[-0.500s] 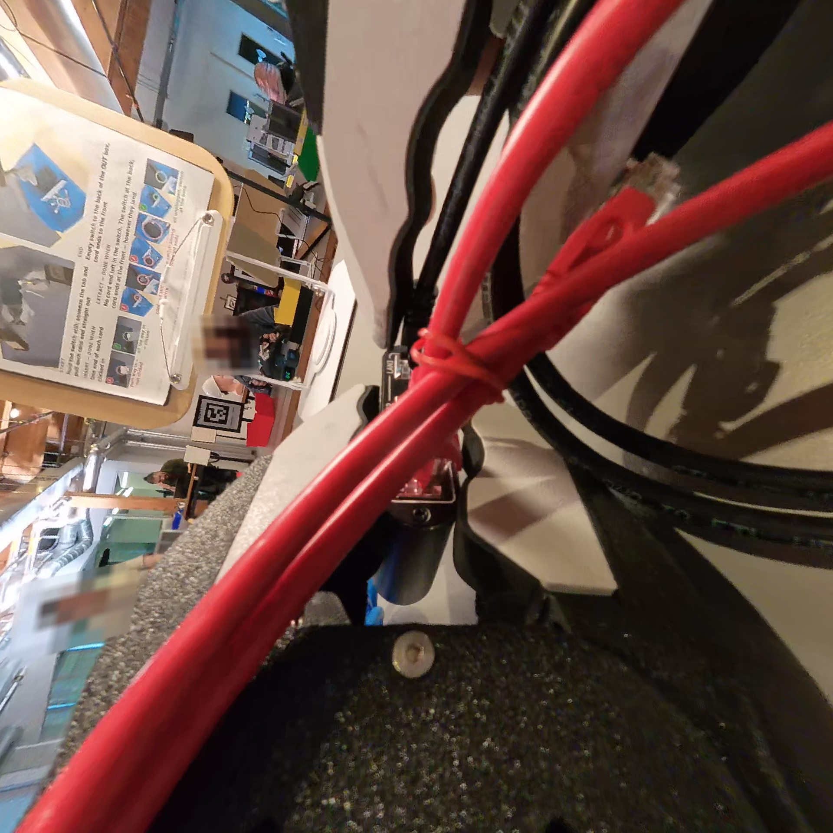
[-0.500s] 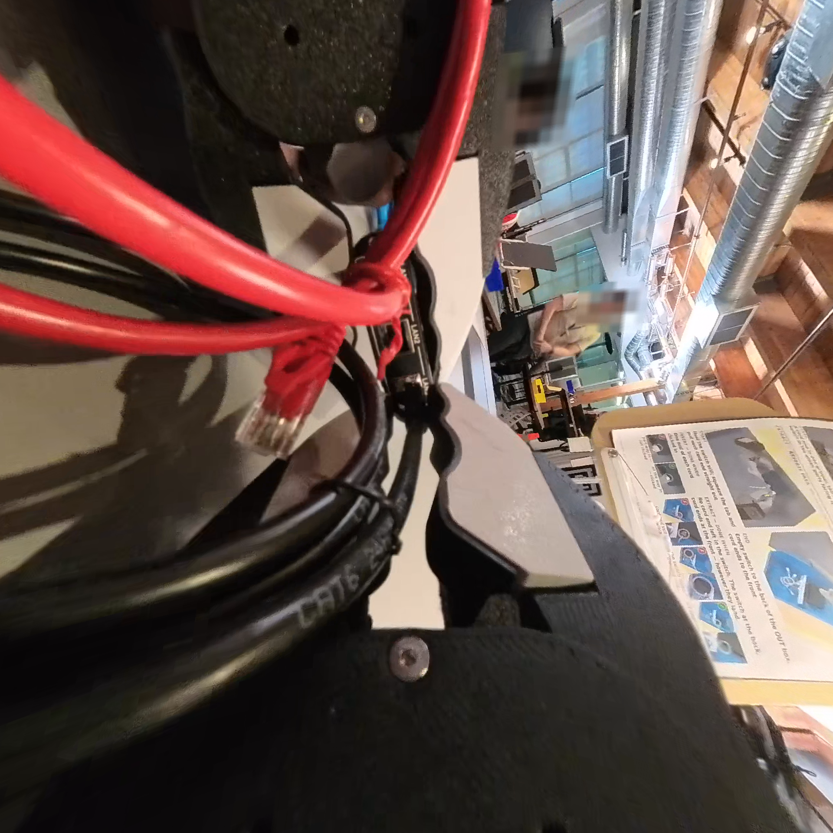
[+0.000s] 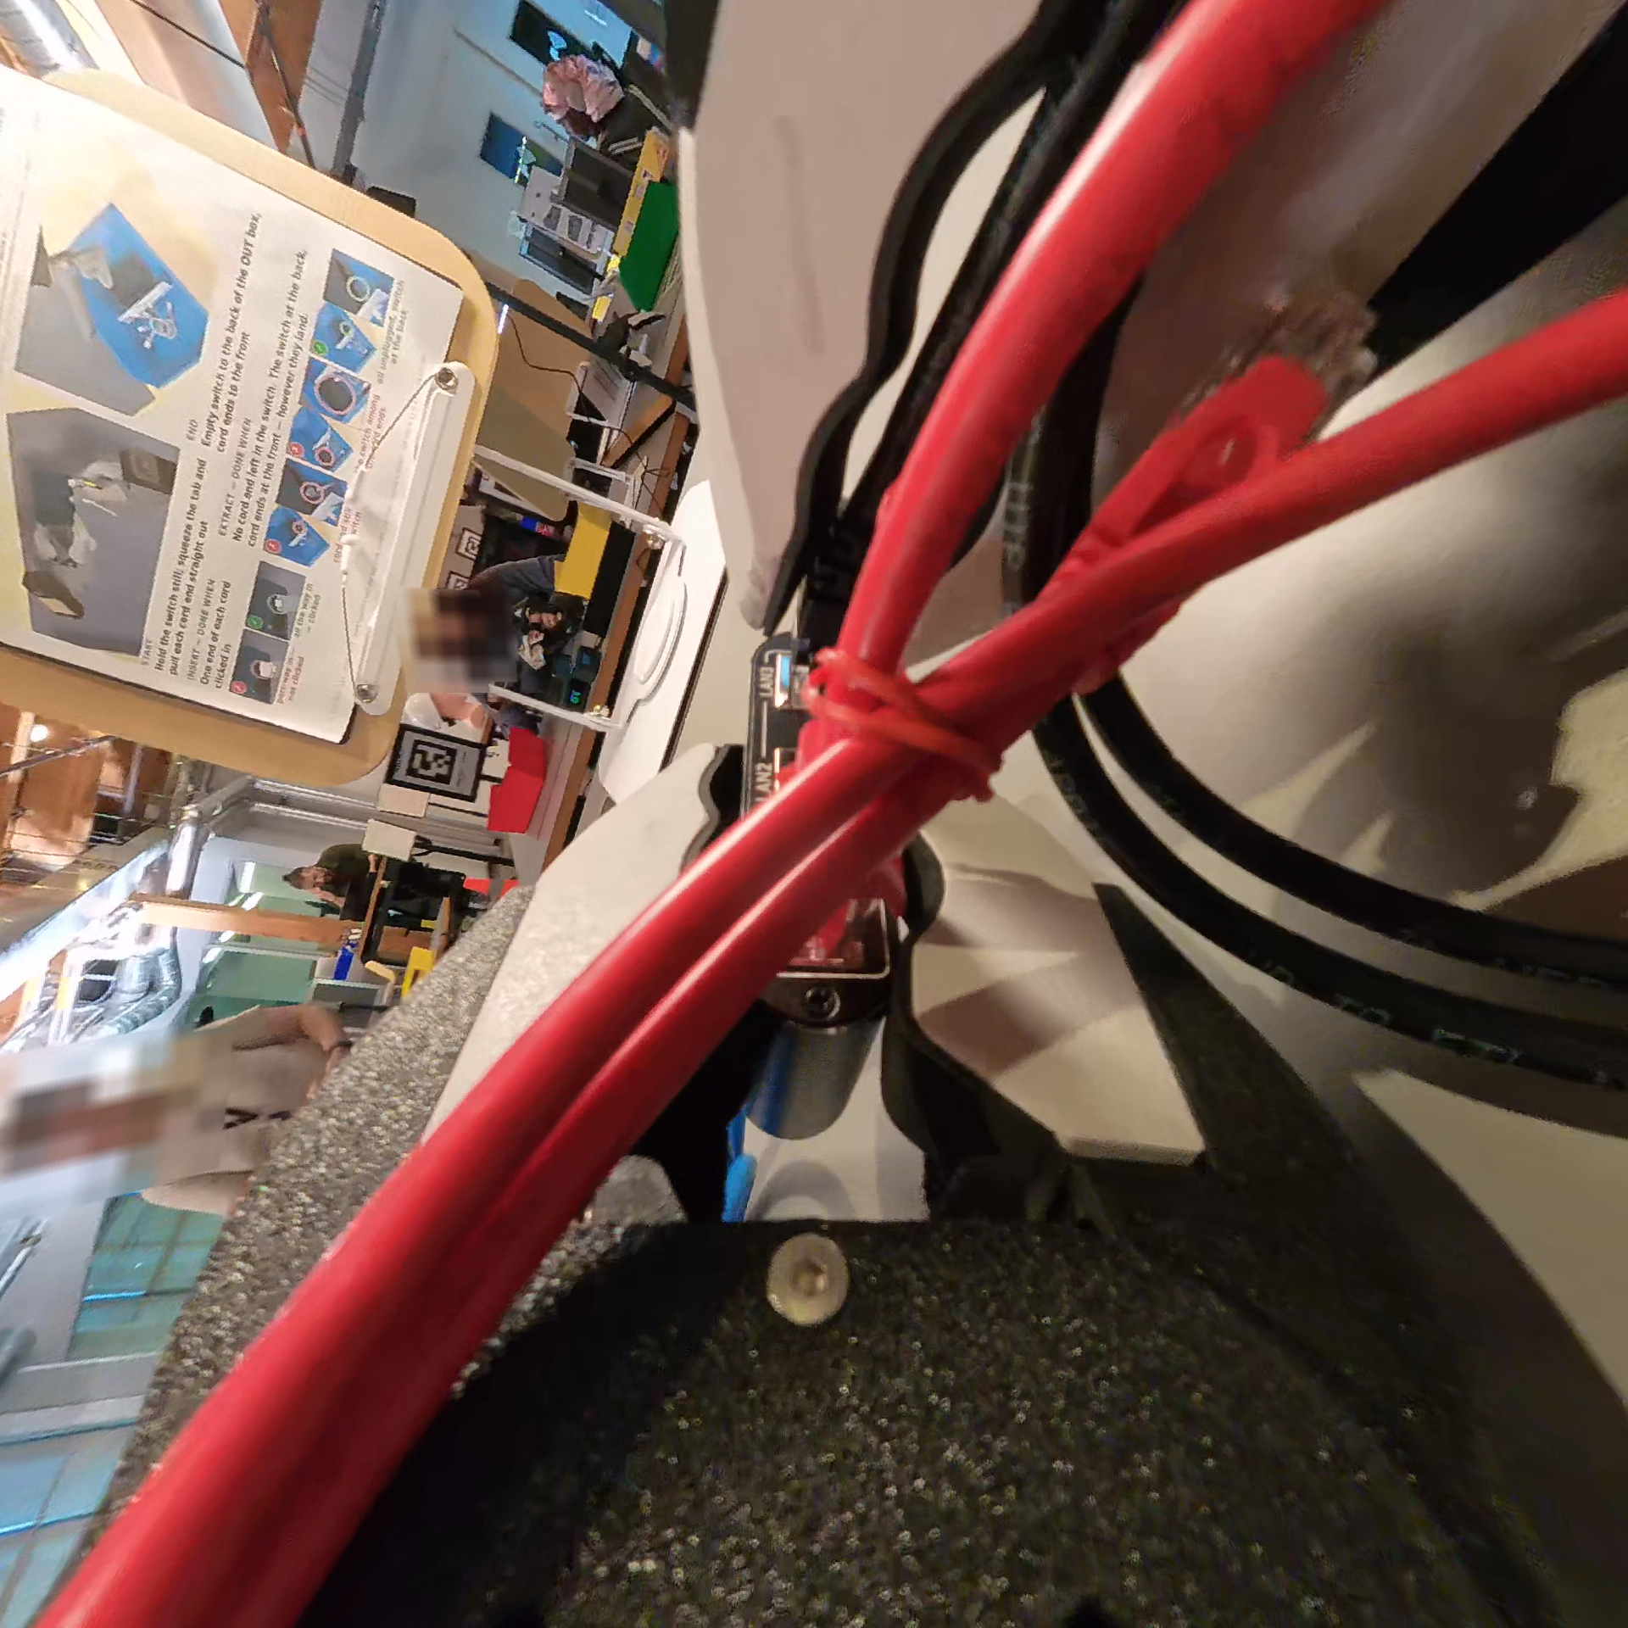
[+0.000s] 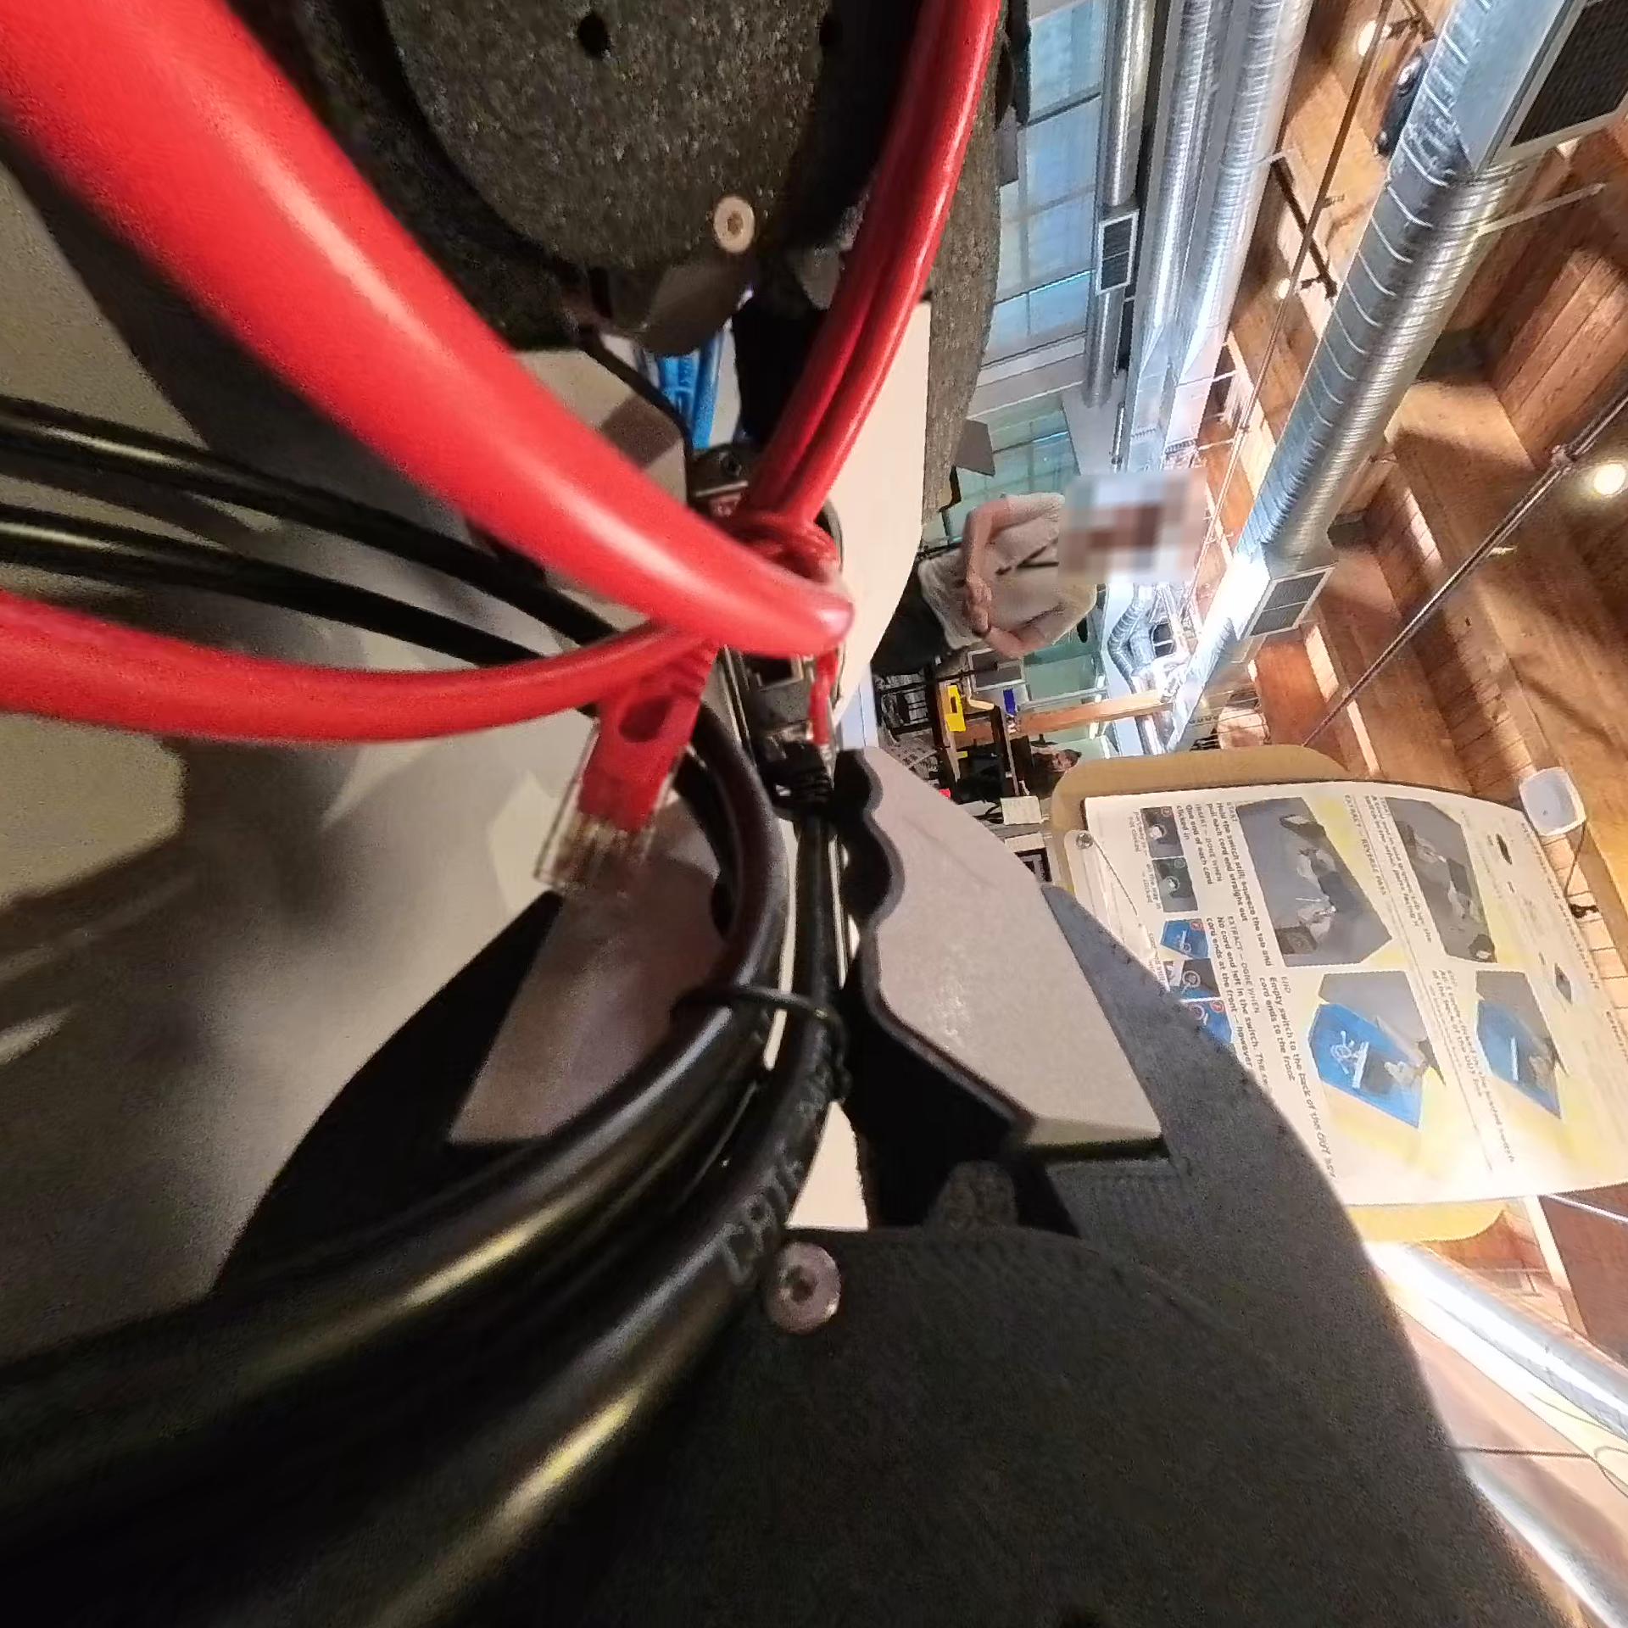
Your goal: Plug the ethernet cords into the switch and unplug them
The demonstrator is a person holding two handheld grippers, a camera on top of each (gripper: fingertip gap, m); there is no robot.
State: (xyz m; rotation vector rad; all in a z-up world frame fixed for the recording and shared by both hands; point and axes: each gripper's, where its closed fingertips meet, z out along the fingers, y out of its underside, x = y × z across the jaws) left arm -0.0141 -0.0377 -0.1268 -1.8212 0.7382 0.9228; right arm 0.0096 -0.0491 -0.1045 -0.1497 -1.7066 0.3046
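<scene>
I see my left gripper (image 3: 819,758) and right gripper (image 4: 793,793) rolled sideways, facing each other closely, their jaws' state unclear

Small black switch (image 3: 768,705) between the jaws mostly hidden behind tied red ethernet cords (image 3: 881,731); its ports unreadable. Coiled black cable (image 4: 529,1233) beside the lower jaw blurred, cut off at frame edge.

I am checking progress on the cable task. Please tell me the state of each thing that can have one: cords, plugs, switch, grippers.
Red cord: coiled, bound with a red tie.
Free red plug: unplugged, hanging loose.
Other red plug: seated in the switch.
Black cord: coiled, tied; its plug seems to be at the switch.
Switch: held between both grippers.
Left gripper: shut on switch.
Right gripper: shut on switch.
</scene>
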